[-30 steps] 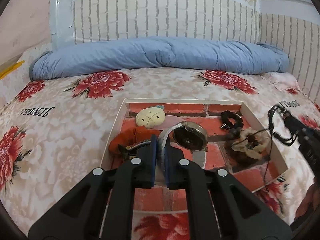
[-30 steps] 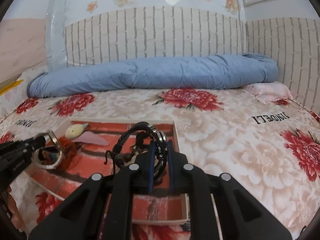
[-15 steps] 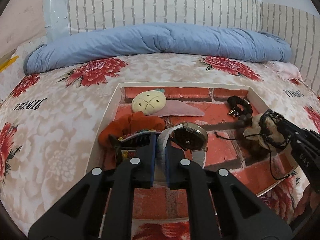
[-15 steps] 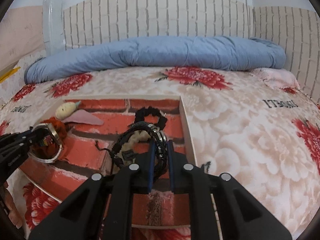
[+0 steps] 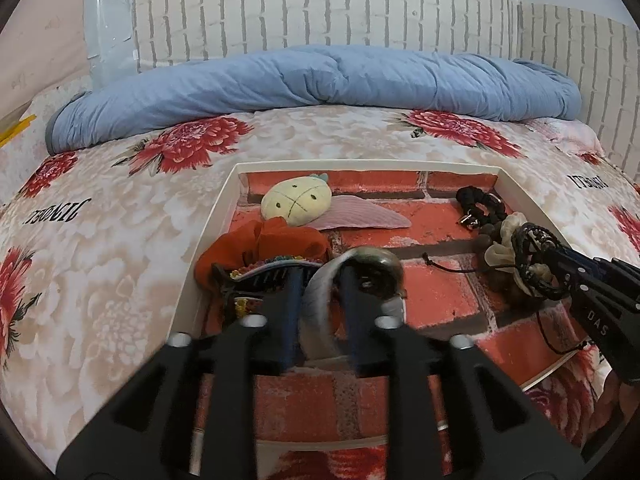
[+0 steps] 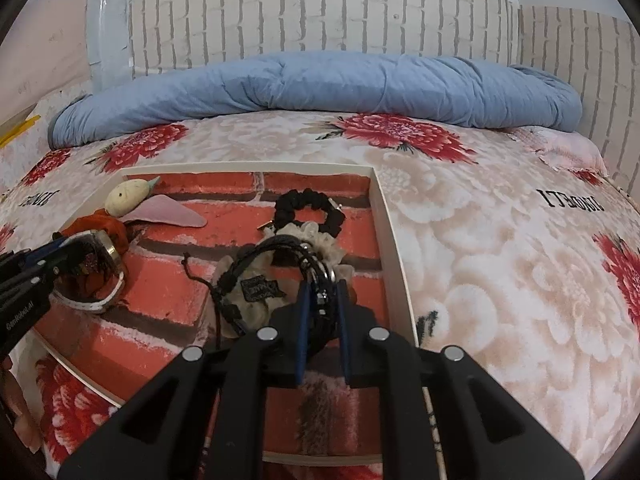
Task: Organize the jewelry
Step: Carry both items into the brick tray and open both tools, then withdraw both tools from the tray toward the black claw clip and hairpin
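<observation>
- Left gripper (image 5: 318,280) had just been opening; the watch (image 5: 360,276) lay loose between its jaws, down in the tray (image 5: 208,240).
- Right gripper (image 6: 322,300) clenched the black cord bracelets (image 6: 276,260), low over the cream scrunchie (image 6: 320,246).
- Watch delivered; bracelets not yet released.

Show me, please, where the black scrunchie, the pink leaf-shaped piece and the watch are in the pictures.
black scrunchie (image 6: 310,196): right wrist view, top of its ring.
pink leaf-shaped piece (image 5: 360,216): left wrist view, middle of its flat face.
watch (image 5: 378,270): left wrist view, its round case.
</observation>
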`<control>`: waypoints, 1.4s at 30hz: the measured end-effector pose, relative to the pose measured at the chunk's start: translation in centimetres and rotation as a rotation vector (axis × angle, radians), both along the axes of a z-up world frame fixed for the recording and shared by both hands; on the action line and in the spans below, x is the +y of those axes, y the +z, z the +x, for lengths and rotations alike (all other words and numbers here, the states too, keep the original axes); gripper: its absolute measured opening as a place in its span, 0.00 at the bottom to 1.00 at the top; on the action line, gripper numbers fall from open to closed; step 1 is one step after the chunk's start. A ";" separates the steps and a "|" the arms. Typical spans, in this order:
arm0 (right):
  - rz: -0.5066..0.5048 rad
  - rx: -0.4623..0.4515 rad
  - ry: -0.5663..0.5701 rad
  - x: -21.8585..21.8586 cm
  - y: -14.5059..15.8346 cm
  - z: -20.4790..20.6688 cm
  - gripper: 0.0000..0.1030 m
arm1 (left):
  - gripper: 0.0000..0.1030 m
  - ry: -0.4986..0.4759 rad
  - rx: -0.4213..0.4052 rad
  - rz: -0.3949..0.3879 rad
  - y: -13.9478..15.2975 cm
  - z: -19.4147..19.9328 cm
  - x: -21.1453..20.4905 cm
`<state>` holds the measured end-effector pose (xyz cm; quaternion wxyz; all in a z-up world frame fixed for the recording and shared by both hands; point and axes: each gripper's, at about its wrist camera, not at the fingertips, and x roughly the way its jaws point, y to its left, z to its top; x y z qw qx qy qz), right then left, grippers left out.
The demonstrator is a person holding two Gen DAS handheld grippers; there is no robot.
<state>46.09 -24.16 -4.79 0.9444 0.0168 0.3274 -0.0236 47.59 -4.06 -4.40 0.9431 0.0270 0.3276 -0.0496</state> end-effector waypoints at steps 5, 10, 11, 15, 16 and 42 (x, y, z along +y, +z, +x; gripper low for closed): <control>0.015 -0.012 -0.006 -0.3 0.3 -0.3 0.39 | 0.70 0.013 -0.015 -0.009 0.3 -0.4 0.5; 0.008 -0.022 -0.004 -0.2 0.5 -0.5 0.58 | 0.78 0.008 -0.012 0.011 0.1 -0.7 0.5; 0.003 -0.024 -0.003 -0.1 0.6 -0.6 0.59 | 0.79 0.006 -0.014 0.014 0.1 -0.8 0.5; -0.003 -0.024 -0.001 -0.1 0.7 -0.7 0.67 | 0.92 0.029 -0.035 0.033 0.3 -1.3 0.6; -0.002 -0.025 -0.003 -0.1 0.7 -0.7 0.67 | 0.92 0.033 -0.042 0.030 0.4 -1.4 0.8; -0.057 -0.099 -0.018 2.5 9.8 -14.4 0.90 | 0.95 0.056 -0.069 0.019 10.0 -14.1 5.9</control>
